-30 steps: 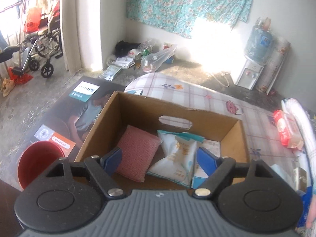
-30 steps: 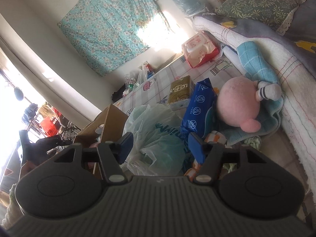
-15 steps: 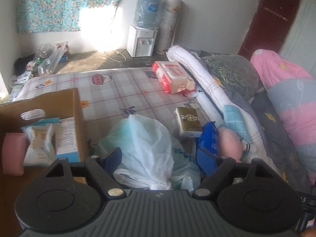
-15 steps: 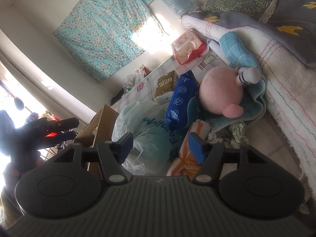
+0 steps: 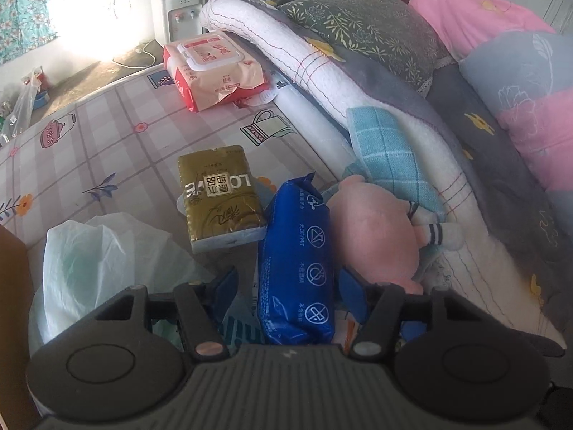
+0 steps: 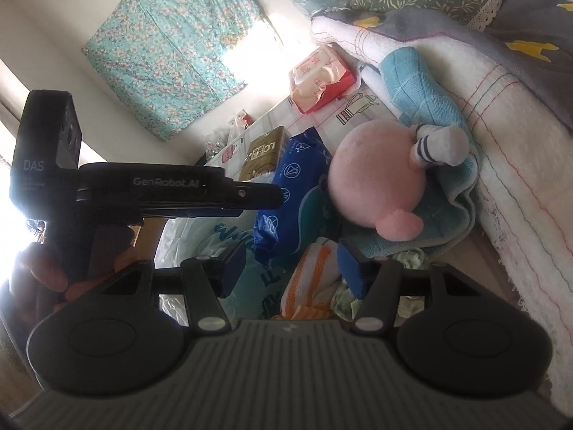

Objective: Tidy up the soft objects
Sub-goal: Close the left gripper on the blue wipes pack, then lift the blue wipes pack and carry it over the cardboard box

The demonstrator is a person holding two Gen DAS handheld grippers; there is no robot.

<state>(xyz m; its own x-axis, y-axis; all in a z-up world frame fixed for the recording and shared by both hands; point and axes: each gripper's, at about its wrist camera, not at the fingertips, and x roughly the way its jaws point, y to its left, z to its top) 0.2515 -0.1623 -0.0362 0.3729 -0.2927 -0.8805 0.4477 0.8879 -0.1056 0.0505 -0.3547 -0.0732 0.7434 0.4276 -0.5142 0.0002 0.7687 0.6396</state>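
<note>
A blue soft pack [image 5: 297,268] lies on the mattress, its near end between the open fingers of my left gripper [image 5: 288,295]. A pink plush toy [image 5: 372,229] lies just right of it on a light blue towel [image 5: 390,154]. A gold tissue pack [image 5: 220,193] lies behind, and a pink wipes pack [image 5: 211,68] farther back. My right gripper [image 6: 292,272] is open and empty over an orange-striped cloth [image 6: 315,279]. The blue pack [image 6: 293,193], the plush [image 6: 376,175] and the left gripper's body [image 6: 143,193] show in the right wrist view.
A crumpled plastic bag [image 5: 104,265] lies left of the blue pack. A cardboard box edge [image 5: 10,286] is at far left. Rolled blankets [image 5: 322,68] and pillows [image 5: 376,32] bound the right side. A water dispenser [image 5: 177,14] stands by the back wall.
My left gripper swung right from the cardboard box to the pile and now straddles the blue pack. My right gripper moved closer to the pile, over the striped cloth.
</note>
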